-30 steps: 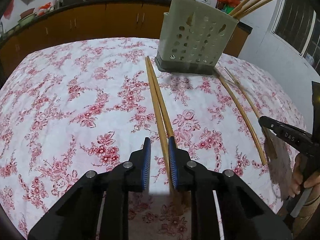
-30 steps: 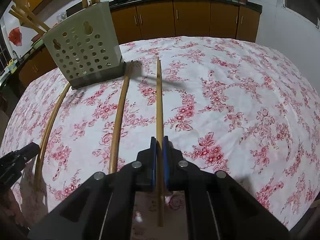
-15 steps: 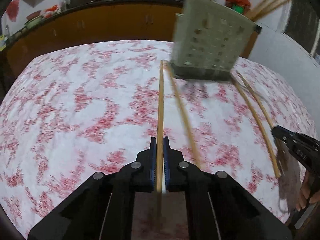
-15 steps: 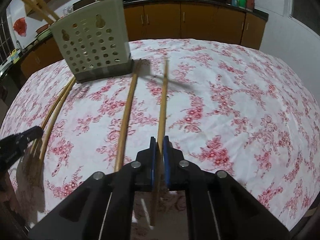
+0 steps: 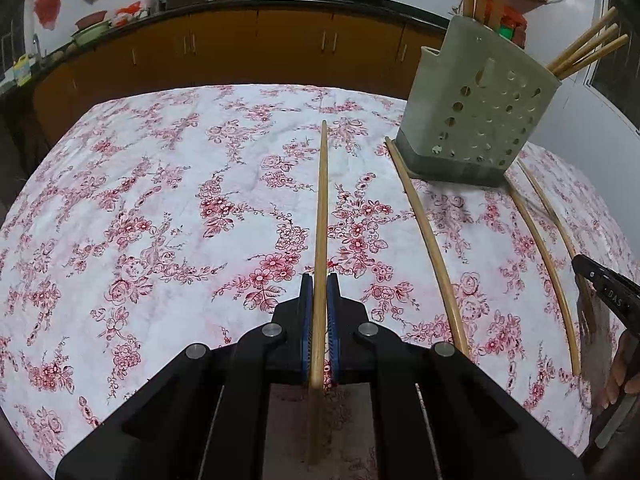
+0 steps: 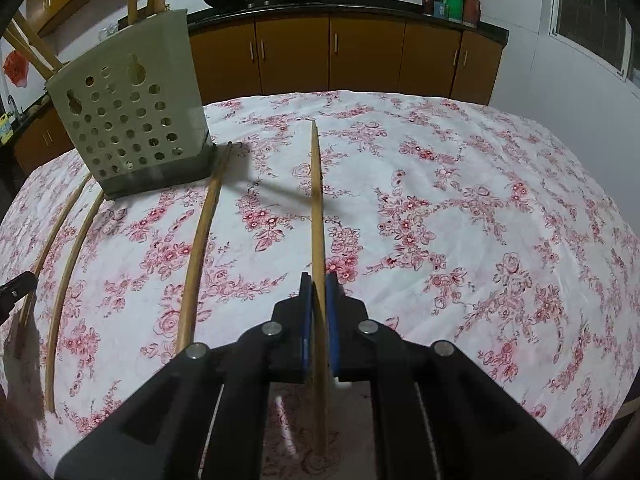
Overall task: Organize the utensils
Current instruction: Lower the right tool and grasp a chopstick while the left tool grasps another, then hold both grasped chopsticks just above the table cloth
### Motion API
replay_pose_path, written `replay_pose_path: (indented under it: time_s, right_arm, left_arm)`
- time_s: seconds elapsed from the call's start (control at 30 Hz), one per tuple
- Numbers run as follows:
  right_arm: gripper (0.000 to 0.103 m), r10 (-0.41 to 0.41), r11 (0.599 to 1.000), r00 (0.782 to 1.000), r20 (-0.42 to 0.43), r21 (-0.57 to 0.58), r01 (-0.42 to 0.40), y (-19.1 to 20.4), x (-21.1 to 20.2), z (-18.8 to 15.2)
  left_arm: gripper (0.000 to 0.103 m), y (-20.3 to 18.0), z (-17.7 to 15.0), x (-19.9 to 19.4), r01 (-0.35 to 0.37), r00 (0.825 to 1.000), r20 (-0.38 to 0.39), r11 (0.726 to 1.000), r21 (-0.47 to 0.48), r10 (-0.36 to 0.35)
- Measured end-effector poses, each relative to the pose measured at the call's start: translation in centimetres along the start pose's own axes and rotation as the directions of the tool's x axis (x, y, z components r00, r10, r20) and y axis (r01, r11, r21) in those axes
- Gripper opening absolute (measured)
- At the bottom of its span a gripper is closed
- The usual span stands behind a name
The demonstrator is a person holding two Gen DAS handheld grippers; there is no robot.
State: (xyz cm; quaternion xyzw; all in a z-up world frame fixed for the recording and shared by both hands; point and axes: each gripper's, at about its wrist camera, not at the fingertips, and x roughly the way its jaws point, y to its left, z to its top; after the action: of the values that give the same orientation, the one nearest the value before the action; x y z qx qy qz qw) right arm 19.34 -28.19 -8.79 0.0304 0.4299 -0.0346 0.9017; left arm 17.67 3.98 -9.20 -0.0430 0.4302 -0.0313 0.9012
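Observation:
My left gripper (image 5: 319, 285) is shut on a long wooden chopstick (image 5: 322, 200) and holds it above the floral tablecloth. My right gripper (image 6: 319, 283) is shut on another wooden chopstick (image 6: 317, 200), also lifted off the cloth. A grey perforated utensil holder (image 5: 476, 116) with several chopsticks standing in it sits at the far right in the left wrist view and at the far left in the right wrist view (image 6: 128, 112). Three more chopsticks lie on the cloth in front of it, one of them (image 5: 428, 236) close beside my left gripper.
The table is covered by a white cloth with red flowers (image 5: 160, 220). Brown kitchen cabinets (image 5: 240, 48) and a counter with pans run behind it. A white wall and window are on the right (image 6: 592, 20). The other gripper's tip shows at the right edge (image 5: 604, 288).
My left gripper has shut on one chopstick of the pair, lifted it and swung left away from the holder. My right gripper has stayed shut on its chopstick and shifted slightly.

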Motion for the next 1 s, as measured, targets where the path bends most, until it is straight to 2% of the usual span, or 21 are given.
replay_pose_path:
  time_s: [1.0]
  right_arm:
    - [0.01, 0.018, 1.0, 1.0, -0.002, 0.017, -0.018, -0.22, 0.16, 0.06]
  left_arm:
    - [0.009, 0.05, -0.16, 0.1, 0.013, 1.0, 0.0, 1.0, -0.017, -0.013]
